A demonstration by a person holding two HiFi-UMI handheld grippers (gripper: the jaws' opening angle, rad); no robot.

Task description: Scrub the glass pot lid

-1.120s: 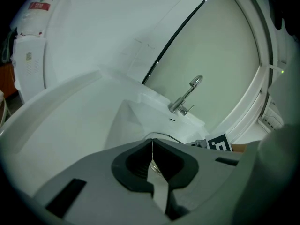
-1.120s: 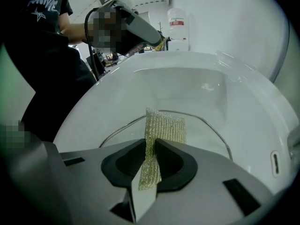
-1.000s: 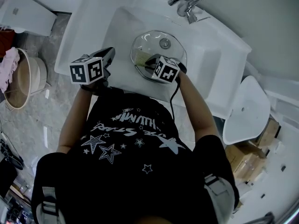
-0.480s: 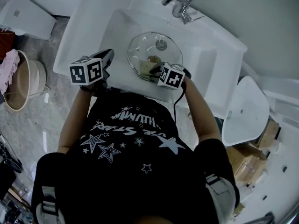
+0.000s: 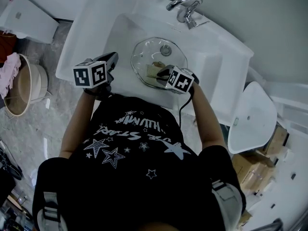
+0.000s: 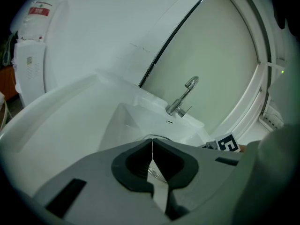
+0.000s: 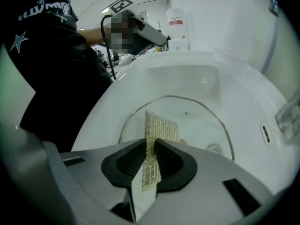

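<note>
**A:** How many lids lay in the sink [image 5: 91,23]?

**B:** One. A single glass lid [image 5: 144,52] lay flat in the sink's basin with its knob up. It sat in front of the one faucet [image 5: 186,7] at the sink's back rim.

**A:** And the grippers?

**B:** Two. The right gripper [image 7: 151,146] was over the sink's front side, its jaws pressed on one mesh scrub pad [image 7: 161,125]. The pad stood on edge between them and reached forward over the part of the lid nearest the sink's front rim. Whether it pressed on the glass could not be told.

**A:** What did the left gripper [image 6: 152,146] hold?

**B:** Nothing. Its two jaws were closed tip to tip, and it hung above the sink's front rim on the person's left, apart from the lid.

**A:** Anything outside the sink?

**B:** One round tub [image 5: 37,78] stood on the floor beside the sink, on the person's left. It had one pink cloth [image 5: 9,67] draped over its edge.
</note>
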